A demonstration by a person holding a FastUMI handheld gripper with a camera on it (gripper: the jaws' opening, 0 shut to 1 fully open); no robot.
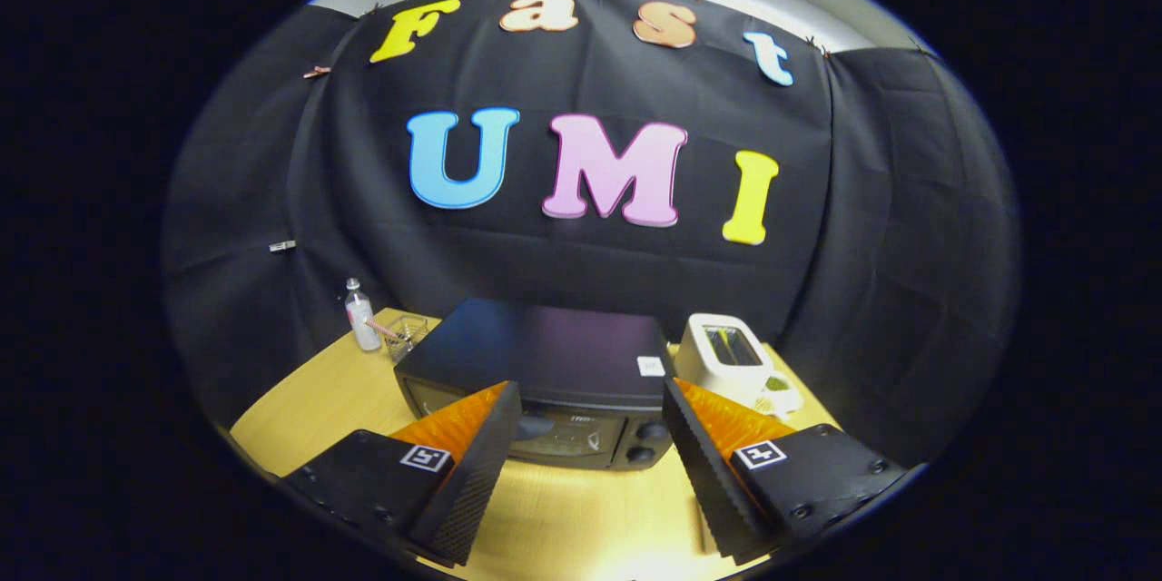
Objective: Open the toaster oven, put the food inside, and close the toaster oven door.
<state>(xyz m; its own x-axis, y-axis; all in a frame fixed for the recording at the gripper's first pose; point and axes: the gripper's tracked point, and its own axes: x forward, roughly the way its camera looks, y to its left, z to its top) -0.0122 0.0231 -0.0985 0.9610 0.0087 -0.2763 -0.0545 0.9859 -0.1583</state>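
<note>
Gripper (590,436) spread wide and empty above the wooden table (318,399), facing the toaster oven (545,372).

The toaster oven stood just ahead of the two fingers, its door closed and its two knobs (646,442) visible between the fingertips. A white pop-up toaster (726,354) stood just beside the oven on its right, with a small greenish item (776,386) at its base. Left of the oven, well apart from it, stood a small bottle (361,316) and a clear container (406,334).
</note>
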